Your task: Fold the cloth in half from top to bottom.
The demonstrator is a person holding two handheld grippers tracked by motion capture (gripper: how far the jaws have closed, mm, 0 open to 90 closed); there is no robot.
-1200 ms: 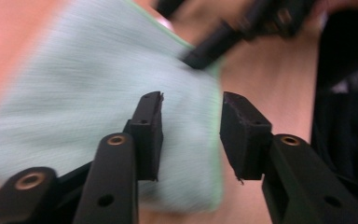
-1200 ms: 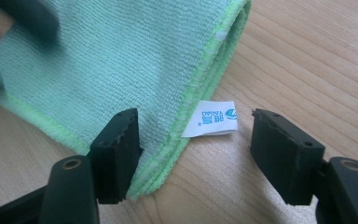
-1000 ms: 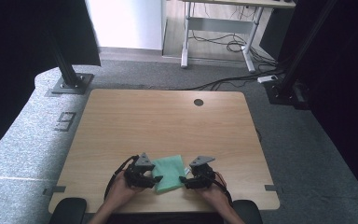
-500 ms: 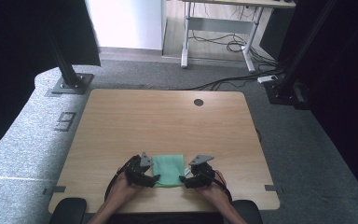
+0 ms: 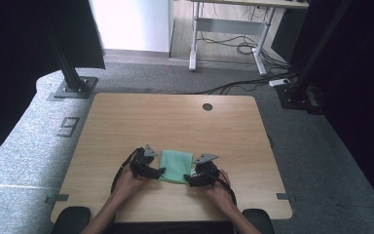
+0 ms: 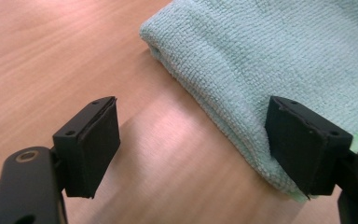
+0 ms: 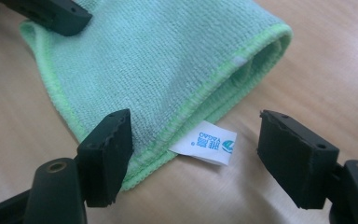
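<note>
A folded green microfibre cloth (image 5: 177, 165) lies flat on the wooden table (image 5: 175, 122), near its front edge. My left gripper (image 5: 152, 170) is at the cloth's left side and stands open. In the left gripper view one pad (image 6: 303, 144) hovers over the folded edge of the cloth (image 6: 270, 60), and the other is over bare wood. My right gripper (image 5: 195, 178) is at the cloth's near right corner, also open. Its jaws straddle that corner of the cloth (image 7: 158, 60) and a white label (image 7: 207, 142) without closing on either.
The tabletop has a round cable hole (image 5: 207, 107) at the back. Black stand posts with floor plates (image 5: 73, 87) flank the table's far corners. A desk frame and cables (image 5: 233, 44) stand beyond it. The left gripper's jaw (image 7: 51, 14) shows at the cloth's far end.
The cloth and both grippers sit slightly farther from the table's front edge than a second ago. Both grippers stay close beside the cloth.
</note>
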